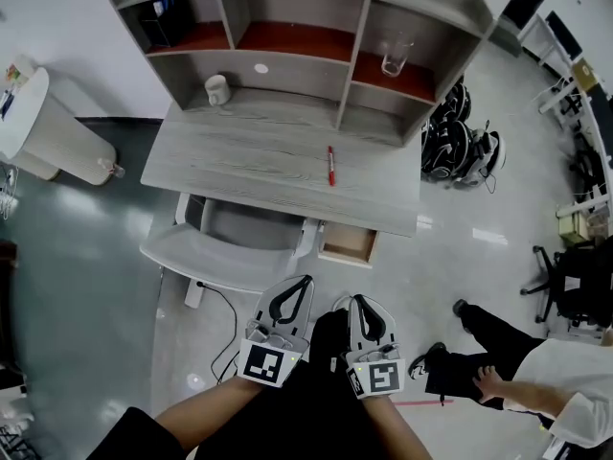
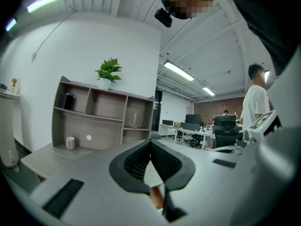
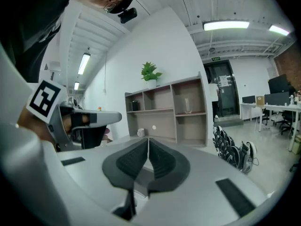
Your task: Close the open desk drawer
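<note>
The rear of the open drawer (image 1: 348,243) is hidden under the desktop (image 1: 268,166) — only its front part, brown inside, is seen. It is set below the desk's right end, beside the chair (image 1: 225,242), and is drawn out of the front edge towards the person, its travel running square to that edge. The left gripper (image 1: 306,282) and right gripper (image 1: 356,301) are held near it without touching it — each with jaws pressed together and nothing between them.
</note>
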The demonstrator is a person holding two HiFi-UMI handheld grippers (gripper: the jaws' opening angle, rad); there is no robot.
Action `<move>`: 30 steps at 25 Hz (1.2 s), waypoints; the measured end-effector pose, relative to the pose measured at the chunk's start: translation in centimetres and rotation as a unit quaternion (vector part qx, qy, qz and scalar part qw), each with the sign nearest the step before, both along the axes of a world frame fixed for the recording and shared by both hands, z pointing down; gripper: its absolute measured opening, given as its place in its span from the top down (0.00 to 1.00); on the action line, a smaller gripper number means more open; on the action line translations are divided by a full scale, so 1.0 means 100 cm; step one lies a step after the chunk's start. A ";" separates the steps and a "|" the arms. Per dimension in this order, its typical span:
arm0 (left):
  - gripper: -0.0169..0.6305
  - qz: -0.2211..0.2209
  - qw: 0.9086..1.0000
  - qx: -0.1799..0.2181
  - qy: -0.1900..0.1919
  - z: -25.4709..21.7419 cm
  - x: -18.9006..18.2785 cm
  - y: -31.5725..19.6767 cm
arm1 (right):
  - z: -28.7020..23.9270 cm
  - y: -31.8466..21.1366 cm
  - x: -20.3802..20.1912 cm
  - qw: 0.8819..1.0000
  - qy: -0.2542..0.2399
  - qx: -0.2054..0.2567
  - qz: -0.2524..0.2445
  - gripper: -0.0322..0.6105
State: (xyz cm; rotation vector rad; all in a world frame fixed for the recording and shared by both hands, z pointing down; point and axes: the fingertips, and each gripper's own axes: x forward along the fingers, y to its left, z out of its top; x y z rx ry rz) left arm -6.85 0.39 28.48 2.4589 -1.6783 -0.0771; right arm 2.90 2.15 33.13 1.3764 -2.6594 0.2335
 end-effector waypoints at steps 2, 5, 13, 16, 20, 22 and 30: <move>0.96 0.003 1.000 -0.004 -0.006 0.006 0.008 -0.003 | 0.021 -0.009 0.011 1.000 -0.005 -0.011 0.019 0.92; 0.96 0.010 1.000 -0.010 -0.012 0.014 0.018 -0.009 | 0.058 -0.021 0.026 0.997 -0.014 -0.050 0.058 0.92; 0.96 0.010 1.000 -0.025 0.003 0.025 0.010 -0.008 | 0.088 -0.020 0.024 0.996 -0.002 -0.066 0.063 0.92; 0.96 0.019 0.999 -0.027 0.004 0.035 0.004 -0.005 | 0.107 -0.016 0.024 0.993 -0.017 -0.089 0.081 0.92; 0.96 0.056 0.997 -0.012 -0.047 0.052 0.010 -0.004 | 0.138 -0.015 0.028 0.991 -0.010 -0.102 0.090 0.92; 0.96 0.082 0.991 -0.010 -0.103 0.066 0.013 -0.003 | 0.158 -0.014 0.026 0.990 -0.008 -0.113 0.085 0.92; 0.96 0.019 0.999 -0.050 -0.008 0.107 0.036 -0.028 | 0.234 -0.028 0.026 0.984 -0.025 -0.163 0.068 0.80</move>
